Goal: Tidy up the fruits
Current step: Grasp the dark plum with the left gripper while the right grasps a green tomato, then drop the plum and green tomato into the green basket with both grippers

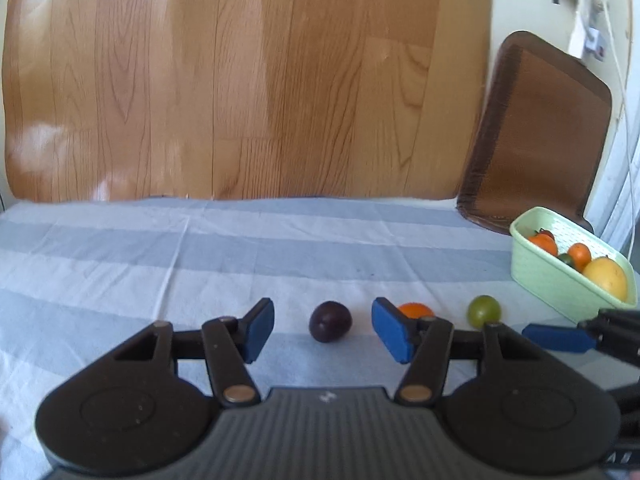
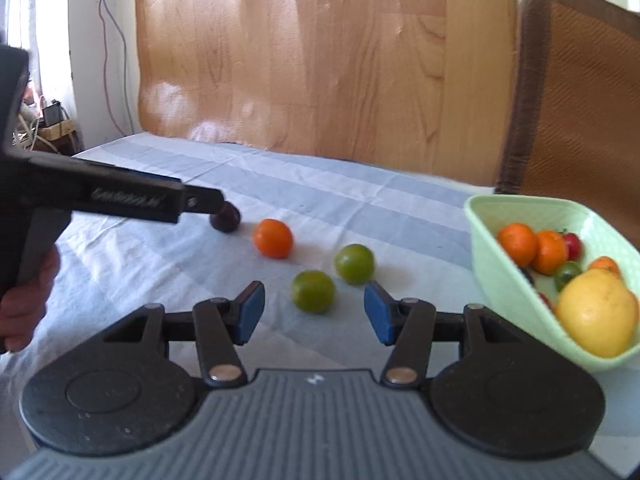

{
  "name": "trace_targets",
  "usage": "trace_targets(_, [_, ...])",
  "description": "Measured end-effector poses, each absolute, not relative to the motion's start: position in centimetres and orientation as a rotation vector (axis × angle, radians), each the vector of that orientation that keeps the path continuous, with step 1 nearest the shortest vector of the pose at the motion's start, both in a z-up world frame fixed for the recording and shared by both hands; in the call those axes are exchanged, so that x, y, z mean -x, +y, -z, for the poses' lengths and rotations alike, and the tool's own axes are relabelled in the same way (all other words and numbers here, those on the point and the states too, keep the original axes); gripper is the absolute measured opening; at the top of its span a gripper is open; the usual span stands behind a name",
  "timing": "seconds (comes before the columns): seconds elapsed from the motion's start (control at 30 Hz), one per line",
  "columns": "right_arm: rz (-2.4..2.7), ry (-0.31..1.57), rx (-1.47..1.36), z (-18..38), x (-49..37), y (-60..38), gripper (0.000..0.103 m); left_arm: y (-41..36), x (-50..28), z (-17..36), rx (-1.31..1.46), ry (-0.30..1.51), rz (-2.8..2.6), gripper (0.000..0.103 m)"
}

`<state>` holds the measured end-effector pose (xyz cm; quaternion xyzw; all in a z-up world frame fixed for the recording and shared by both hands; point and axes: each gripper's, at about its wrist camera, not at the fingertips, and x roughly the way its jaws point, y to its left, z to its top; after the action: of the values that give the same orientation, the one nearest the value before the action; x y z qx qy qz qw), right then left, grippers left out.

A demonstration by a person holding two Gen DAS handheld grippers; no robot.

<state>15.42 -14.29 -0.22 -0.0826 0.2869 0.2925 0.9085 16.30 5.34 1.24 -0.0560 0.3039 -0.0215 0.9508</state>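
Observation:
My left gripper [image 1: 323, 330] is open, with a dark plum [image 1: 330, 321] on the cloth just ahead between its blue pads. An orange fruit [image 1: 416, 309] lies partly hidden behind the right pad, and a green fruit [image 1: 484, 311] lies further right. My right gripper [image 2: 314, 312] is open, with a green fruit [image 2: 312, 291] between its pads. A second green fruit [image 2: 355, 263], the orange fruit [image 2: 273, 238] and the plum [image 2: 225, 218] lie beyond. A pale green basket [image 2: 486, 232] at the right holds oranges, a yellow fruit and small tomatoes; it also shows in the left wrist view [image 1: 538, 276].
The table wears a blue and white striped cloth [image 1: 200, 256]. A brown chair back [image 1: 536, 128] stands behind the basket. A wood-grain panel [image 1: 240, 80] rises behind the table's far edge. The left gripper's body [image 2: 120, 196] crosses the left of the right wrist view.

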Motion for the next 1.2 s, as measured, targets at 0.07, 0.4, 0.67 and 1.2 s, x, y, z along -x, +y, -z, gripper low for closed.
trace_targets(0.07, [-0.597,0.606,0.170,0.7,-15.7,-13.8,0.050,5.4,-17.1,-0.6,0.113,0.645,0.043,0.043])
trace_targets(0.4, [-0.607,0.560,0.124,0.3,-14.9,-14.8,0.029,3.9,-15.4,-1.0,0.191,0.641,0.132,0.028])
trace_targets(0.67, [-0.424,0.362,0.094,-3.1,-14.8,-20.6,0.029,-3.2,-17.8,-7.1,0.172,0.549,0.360,0.029])
trace_targets(1.2, [-0.171,0.333,0.176,-0.6,-17.7,-23.5,0.037,-11.9,-24.8,-3.9,0.115,0.645,0.428,0.040])
